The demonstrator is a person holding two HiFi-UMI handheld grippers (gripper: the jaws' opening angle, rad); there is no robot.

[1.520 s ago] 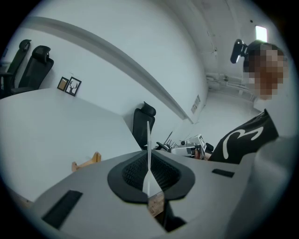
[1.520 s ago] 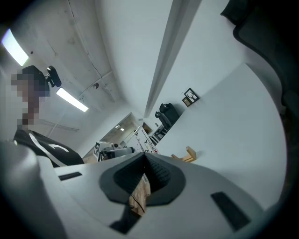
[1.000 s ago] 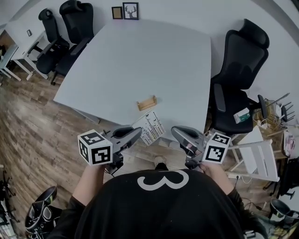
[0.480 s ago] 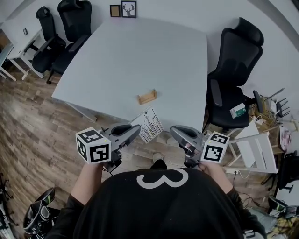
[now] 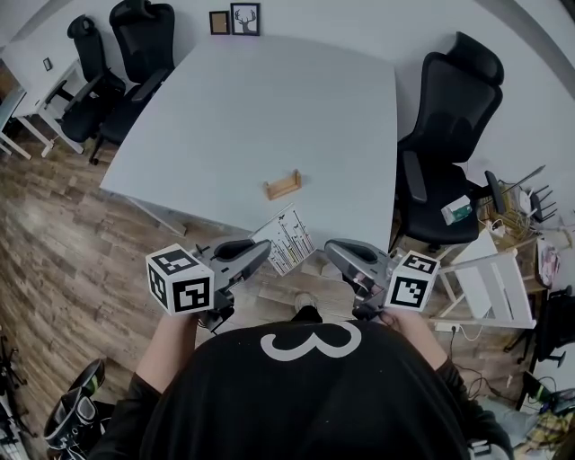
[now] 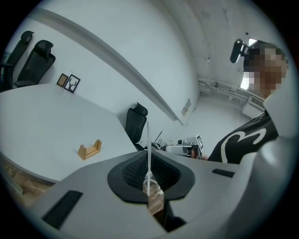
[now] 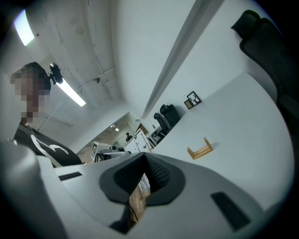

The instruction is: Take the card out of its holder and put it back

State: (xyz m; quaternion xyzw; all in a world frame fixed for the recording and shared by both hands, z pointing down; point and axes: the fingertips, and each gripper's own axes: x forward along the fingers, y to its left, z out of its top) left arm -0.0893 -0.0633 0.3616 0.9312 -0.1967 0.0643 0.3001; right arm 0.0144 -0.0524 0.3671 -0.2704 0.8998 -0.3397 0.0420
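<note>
- Two hand-held grippers hang off the near edge of the white table [image 5: 269,108], above the wood floor [image 5: 72,234].
- Left gripper [image 5: 268,248]: its jaws are pressed together on the card [image 5: 287,241], pinching it by its lower corner. The card sticks out toward 1 o'clock from the tips and overlaps the table's near edge in the head view.
- In the left gripper view, the card [image 6: 148,137] shows edge-on as a thin white line rising from between the closed tips of that gripper [image 6: 148,156].
- Right gripper [image 5: 331,250]: at 3 o'clock of the card and apart from it. In its own view the gripper [image 7: 142,157] has its tips pressed together with nothing between them.
- Wooden card holder [image 5: 282,187]: it sits empty on the table at 12 o'clock of the card, clear of both grippers. It also shows at 9 o'clock in the left gripper view [image 6: 89,150] and at 2 o'clock in the right gripper view [image 7: 200,149].
- One black office chair [image 5: 449,153] stands at 3 o'clock of the table.
- Two small picture frames [image 5: 238,20] stand at 12 o'clock of the table.
</note>
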